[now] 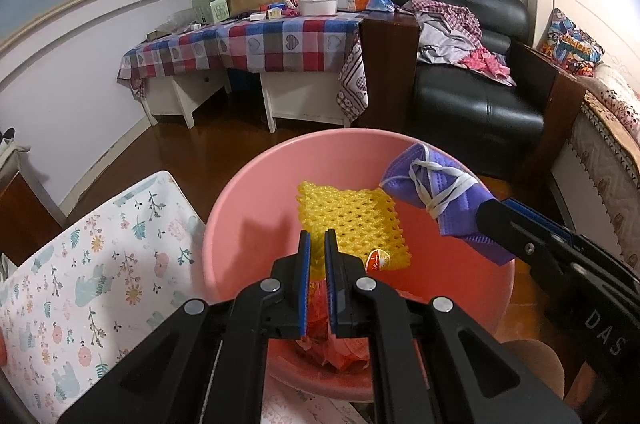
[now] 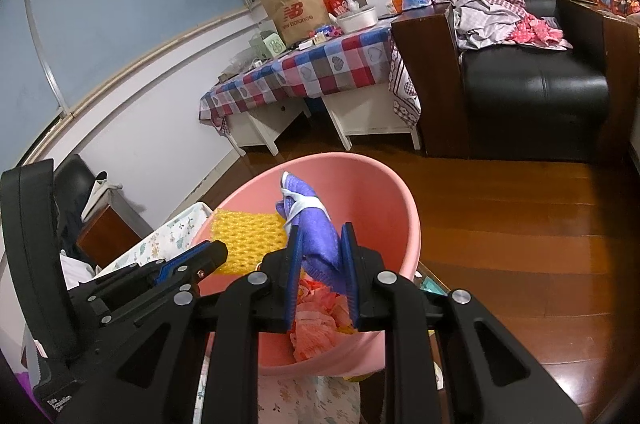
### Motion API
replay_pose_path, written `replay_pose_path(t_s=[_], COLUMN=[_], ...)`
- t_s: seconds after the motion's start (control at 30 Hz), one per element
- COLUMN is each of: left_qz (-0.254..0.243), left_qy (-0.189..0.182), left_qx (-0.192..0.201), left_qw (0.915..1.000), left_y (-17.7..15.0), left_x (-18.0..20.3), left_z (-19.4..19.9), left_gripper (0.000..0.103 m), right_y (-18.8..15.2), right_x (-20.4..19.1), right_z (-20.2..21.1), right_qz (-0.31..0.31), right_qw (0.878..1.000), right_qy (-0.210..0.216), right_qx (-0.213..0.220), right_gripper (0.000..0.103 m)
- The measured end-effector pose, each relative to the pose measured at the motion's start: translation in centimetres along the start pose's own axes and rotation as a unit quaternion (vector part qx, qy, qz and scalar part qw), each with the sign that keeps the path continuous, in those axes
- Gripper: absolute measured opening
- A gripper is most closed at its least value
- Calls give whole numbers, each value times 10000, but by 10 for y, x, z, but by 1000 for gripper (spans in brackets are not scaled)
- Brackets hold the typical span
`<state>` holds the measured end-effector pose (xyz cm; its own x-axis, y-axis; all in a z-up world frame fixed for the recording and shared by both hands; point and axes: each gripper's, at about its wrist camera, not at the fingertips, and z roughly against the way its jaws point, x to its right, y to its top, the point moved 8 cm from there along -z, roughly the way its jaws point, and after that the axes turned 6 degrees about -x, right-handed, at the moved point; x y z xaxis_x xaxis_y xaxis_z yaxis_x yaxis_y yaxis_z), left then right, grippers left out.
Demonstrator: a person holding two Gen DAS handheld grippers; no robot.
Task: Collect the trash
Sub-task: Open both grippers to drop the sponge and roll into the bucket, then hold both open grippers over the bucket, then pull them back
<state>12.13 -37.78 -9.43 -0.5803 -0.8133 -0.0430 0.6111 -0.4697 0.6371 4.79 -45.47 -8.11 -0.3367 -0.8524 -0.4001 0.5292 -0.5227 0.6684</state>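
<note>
**Mask nearly binned, basin already filling**

The right hand-held gripper [image 2: 322,256] pinches a purple face mask [image 2: 308,224] over the pink basin [image 2: 404,224], where yellow foam netting [image 1: 352,220] and wrappers lie. The left hand-held gripper [image 1: 317,256] is closed, empty. Releasing remains.

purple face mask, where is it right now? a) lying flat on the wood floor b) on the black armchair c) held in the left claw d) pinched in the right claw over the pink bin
d, the purple face mask sits pinched between the blue pads of the right claw, above the pink bin, while the left claw holds no mask.
</note>
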Motion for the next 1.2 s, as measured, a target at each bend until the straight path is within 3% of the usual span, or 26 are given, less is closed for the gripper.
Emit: replay_pose_path(t_s=[0.47,0.77,0.83,1.2], left_qz=[-16,25,15,30], left_qy=[-35,-41,-32,-72], left_qx=[-200,-255,-266,-289], left_qw=[9998,9997,9996,9996], left_y=[-2,-6,-5,-4], left_x=[1,0,0,1], left_z=[-16,-21,-21,-19], left_gripper=[9,21,29,41], right_y=[-8,-11,-12,-11], right_x=[2,5,5,4], right_z=[-20,-23,-23,-17], right_qz=[-42,-94,-95,-84], right_qw=[9992,9989,9988,9989], right_qy=[-109,-113,-110,-44], right_qx=[-390,-446,-460,-451], right_gripper=[22,22,22,22])
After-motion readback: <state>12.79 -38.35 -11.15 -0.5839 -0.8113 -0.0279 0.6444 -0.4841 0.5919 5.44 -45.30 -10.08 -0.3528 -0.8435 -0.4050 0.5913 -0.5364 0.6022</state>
